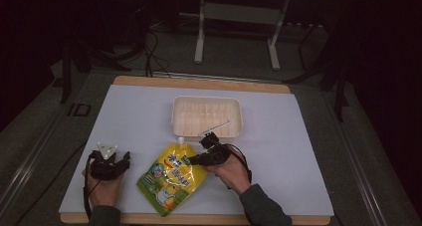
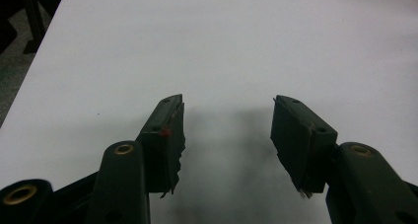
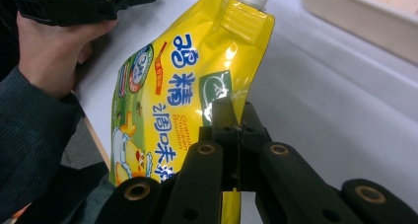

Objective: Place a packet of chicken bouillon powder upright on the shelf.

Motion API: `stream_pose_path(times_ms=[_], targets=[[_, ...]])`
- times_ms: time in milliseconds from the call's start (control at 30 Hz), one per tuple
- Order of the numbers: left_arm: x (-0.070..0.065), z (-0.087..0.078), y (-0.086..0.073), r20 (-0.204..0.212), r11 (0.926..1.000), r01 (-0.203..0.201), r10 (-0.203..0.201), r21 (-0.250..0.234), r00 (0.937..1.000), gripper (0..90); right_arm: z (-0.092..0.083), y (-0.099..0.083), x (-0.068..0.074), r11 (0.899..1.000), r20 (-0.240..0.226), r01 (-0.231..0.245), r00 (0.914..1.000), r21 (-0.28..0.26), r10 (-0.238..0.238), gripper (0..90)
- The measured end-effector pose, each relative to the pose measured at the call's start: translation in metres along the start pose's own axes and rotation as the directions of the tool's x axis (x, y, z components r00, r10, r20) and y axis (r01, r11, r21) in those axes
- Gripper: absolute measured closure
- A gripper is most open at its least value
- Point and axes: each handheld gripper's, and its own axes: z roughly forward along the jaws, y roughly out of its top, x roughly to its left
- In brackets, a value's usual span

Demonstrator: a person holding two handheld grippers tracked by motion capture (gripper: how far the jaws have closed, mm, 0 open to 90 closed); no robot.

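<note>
Across the bench a white sheet is spread, with dark floor around it. At centre the yellow pouch lies flat; its right edge is pinched by the clenched right claw. At 9 o'clock the left claw rests released. At 12 o'clock a cream tray sits; bare sheet is seen rightward.

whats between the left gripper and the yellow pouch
Nothing: in the high view, bare white tabletop separates the left gripper from the yellow pouch.
</note>
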Motion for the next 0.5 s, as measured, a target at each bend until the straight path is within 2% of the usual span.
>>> stream_pose_path(times_ms=[500], targets=[[0.0, 0.0, 0.0, 0.003, 1.0, 0.003, -0.003, 0.001, 1.0, 46.3, -0.016, 0.013, 0.023, 0.996, 0.005, 0.078, 0.997, -0.035, -0.078, 90.0]])
